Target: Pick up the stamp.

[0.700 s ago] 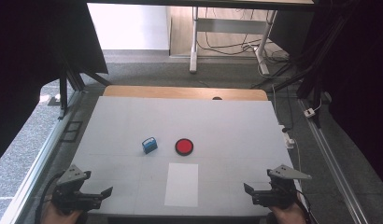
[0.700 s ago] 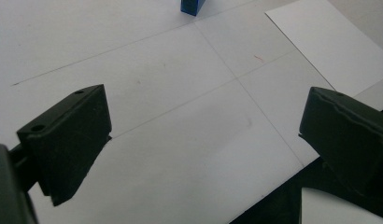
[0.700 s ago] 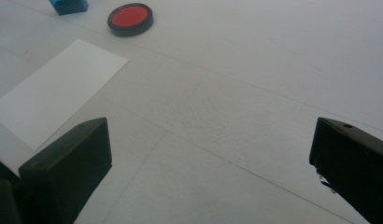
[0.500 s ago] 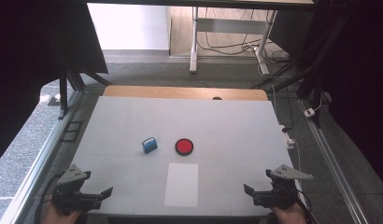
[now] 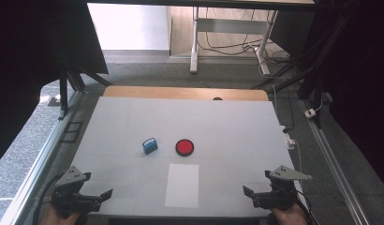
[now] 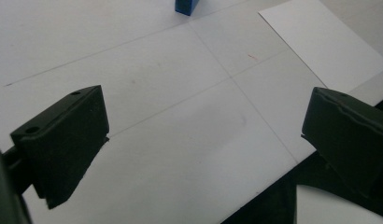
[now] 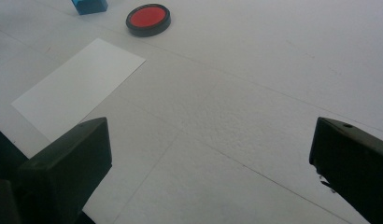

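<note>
Left tongs (image 5: pixel 103 194) at near left corner of table (image 5: pixel 237 122), jaws wide, nothing between. Right tongs (image 5: pixel 248 193) at near right corner, jaws wide too, empty. Blue block (image 5: pixel 150 145) mid-table, red disc (image 5: pixel 184 147) just beside it, apart. White sheet (image 5: pixel 182 184) flat near front edge, between both tongs.

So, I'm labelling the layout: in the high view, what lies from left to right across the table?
Left gripper → small blue box → round red disc with black rim → right gripper.
</note>
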Available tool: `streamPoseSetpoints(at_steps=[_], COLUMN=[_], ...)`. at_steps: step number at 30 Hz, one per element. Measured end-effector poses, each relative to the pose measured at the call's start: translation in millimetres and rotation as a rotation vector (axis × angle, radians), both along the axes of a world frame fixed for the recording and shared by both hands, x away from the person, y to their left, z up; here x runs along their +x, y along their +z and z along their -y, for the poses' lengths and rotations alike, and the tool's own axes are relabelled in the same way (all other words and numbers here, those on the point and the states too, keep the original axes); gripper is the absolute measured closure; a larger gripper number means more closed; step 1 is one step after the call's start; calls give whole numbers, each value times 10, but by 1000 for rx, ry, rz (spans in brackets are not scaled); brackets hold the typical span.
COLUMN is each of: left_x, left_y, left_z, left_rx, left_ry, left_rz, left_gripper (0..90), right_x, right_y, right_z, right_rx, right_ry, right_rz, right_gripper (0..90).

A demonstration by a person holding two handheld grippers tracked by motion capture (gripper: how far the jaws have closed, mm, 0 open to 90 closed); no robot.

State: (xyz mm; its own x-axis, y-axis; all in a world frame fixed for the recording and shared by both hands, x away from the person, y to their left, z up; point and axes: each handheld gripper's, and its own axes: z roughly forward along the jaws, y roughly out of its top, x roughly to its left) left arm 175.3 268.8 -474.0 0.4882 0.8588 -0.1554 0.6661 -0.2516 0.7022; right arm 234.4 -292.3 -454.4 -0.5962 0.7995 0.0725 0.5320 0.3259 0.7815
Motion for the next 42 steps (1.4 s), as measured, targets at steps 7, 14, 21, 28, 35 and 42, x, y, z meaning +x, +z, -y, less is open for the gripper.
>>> streamPoseSetpoints(at_steps=[7, 14, 21, 28, 35, 42], left_x=[19, 31, 58, 91, 138, 199], left_y=[-5, 9, 29, 33, 66, 96], left_z=[-24, -24, -34, 12, 66, 105], left_rx=[-24, -39, -65, -51, -40, -70], left_ry=[1, -10, -36, -53, -54, -62], left_rz=[-18, -28, -31, -8, 22, 37], left_gripper=[5, 0, 2, 0, 0, 0], right_x=[1, 3, -2, -1, 1, 5], right_y=[-3, -4, -5, -4, -5, -7], right_z=[-13, -20, -37, -36, -37, -37], right_rx=[-7, -17, -23, -26, -28, -28], right_ry=[20, 26, 33, 36, 39, 42], right_rz=[-2, -5, -2, -6, -7, -8], right_gripper=[0, 0, 0, 0, 0, 0])
